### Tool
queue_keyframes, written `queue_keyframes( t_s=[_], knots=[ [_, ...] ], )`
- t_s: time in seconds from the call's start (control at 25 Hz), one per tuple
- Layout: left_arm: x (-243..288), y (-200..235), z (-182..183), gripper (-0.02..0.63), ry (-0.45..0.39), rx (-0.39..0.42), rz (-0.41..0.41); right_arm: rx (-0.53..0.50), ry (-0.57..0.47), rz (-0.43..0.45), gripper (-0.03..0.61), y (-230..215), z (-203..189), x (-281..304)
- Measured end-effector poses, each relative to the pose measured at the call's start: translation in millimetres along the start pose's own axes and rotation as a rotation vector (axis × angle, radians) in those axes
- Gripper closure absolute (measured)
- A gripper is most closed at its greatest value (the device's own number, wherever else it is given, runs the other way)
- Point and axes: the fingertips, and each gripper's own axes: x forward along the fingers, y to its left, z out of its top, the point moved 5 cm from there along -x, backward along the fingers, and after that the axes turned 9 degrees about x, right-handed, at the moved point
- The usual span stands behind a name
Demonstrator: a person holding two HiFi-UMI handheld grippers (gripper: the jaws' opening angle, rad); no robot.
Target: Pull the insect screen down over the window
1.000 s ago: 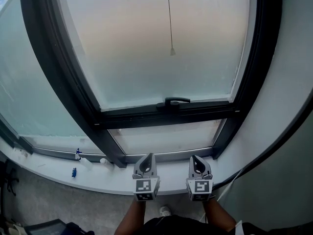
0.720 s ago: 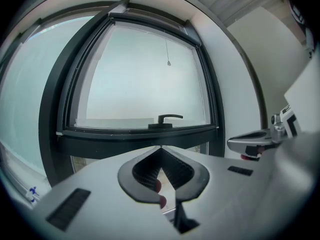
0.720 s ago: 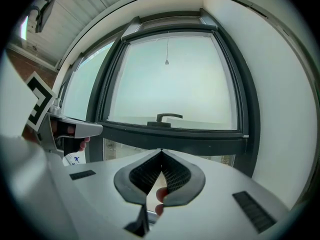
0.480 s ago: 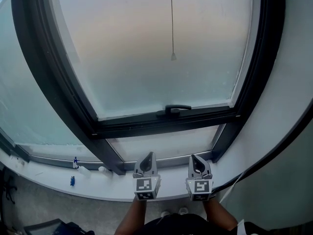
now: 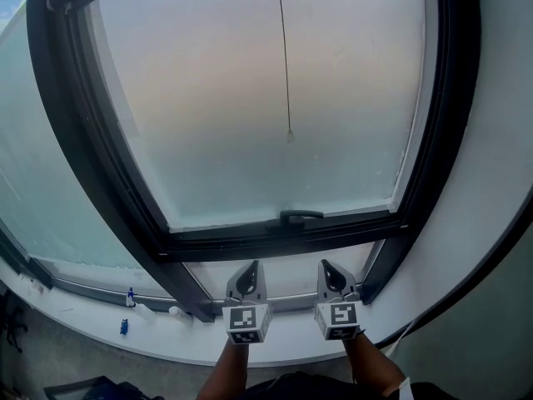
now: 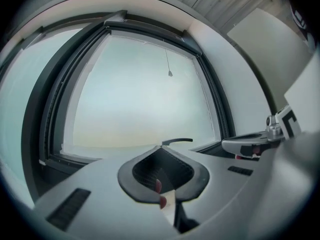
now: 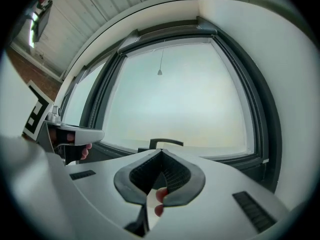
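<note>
Left gripper [image 5: 250, 267] and right gripper [image 5: 326, 265], jaws closed on nothing, sit side by side at lower centre facing the window [image 5: 208, 123]; the pull cord [image 5: 286, 73] hangs at upper centre, well above them, and the insect screen is unseen, presumably still rolled up.

We note the pull cord [image 5: 289, 136] hanging above the window handle [image 5: 298, 217]; small bottles [image 5: 130, 297] stand leftward on the sill [image 5: 179, 342].

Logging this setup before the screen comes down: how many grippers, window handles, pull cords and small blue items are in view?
Grippers: 2, left gripper and right gripper
Window handle: 1
Pull cord: 1
Small blue items: 2, one, another
Total: 6
</note>
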Motion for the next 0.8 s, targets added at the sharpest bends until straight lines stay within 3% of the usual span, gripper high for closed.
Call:
queue_keyframes(
  t_s=[0.28, 0.44, 0.6, 0.8],
  knots=[
    [35, 9, 63, 0.611, -0.150, 0.034, 0.000, -0.012, -0.149, 0.030, 0.575, -12, 62, 28],
    [53, 26, 97, 0.611, -0.223, 0.132, 0.028, -0.024, -0.231, 0.032, 0.575, -18, 98, 42],
    [58, 36, 143, 0.611, -0.321, 0.165, 0.054, -0.056, -0.339, 0.035, 0.575, -17, 137, 52],
    [60, 47, 195, 0.612, -0.422, 0.112, 0.069, -0.083, -0.429, 0.042, 0.575, -12, 180, 65]
  ],
)
